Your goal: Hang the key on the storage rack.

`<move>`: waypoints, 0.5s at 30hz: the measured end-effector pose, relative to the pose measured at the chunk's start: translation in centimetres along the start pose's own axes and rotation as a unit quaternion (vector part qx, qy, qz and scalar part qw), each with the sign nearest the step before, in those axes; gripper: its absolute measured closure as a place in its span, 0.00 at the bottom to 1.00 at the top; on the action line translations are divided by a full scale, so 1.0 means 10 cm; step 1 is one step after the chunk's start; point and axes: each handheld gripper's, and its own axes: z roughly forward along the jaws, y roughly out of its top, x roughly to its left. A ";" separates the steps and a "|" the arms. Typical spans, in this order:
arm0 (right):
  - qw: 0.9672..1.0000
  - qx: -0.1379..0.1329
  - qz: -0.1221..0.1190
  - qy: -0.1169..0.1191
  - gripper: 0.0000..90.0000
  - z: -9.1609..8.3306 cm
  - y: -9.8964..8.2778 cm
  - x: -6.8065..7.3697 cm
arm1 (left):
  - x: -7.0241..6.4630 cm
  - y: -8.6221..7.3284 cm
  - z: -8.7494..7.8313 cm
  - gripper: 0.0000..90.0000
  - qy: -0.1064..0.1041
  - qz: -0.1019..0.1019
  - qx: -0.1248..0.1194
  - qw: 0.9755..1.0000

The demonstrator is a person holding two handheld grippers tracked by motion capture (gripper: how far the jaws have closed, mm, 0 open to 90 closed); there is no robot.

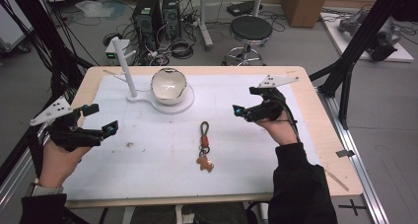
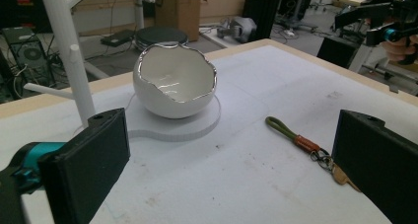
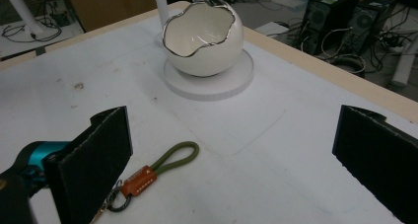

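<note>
Cluttered with computer towers (image 1: 155, 14), coiled cables and a round black stool (image 1: 250, 30), a lab floor lies beyond a wooden table (image 1: 315, 130) covered by a white mat (image 1: 162, 165). At the mat's far side, a white eggshell-shaped bowl (image 1: 168, 85) with a jagged silver rim sits upright on a round white base (image 1: 186, 104), just beside a white peg stand (image 1: 124, 66).

Near the mat's centre lies a keychain (image 1: 204, 146): an olive-green cord loop, a brown leather band, a metal clasp and a tan charm, stretched flat toward the person's side.

A person in dark sleeves holds the left gripper (image 1: 101, 119) over the mat's left edge, its jaws spread wide and empty, touching nothing. In the left gripper view the bowl and keychain show between the two black jaws, well ahead of them.

Over the mat's right side, the right gripper (image 1: 245, 101) is likewise released, jaws far apart and holding nothing. In the right gripper view the keychain lies on the mat close beside the left-hand jaw, partly hidden behind it; whether they touch cannot be told.
</note>
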 end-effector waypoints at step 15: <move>0.999 0.049 -0.004 0.004 0.01 0.65 0.02 0.12 | -0.06 -0.10 -0.12 0.02 0.016 0.003 0.004 1.000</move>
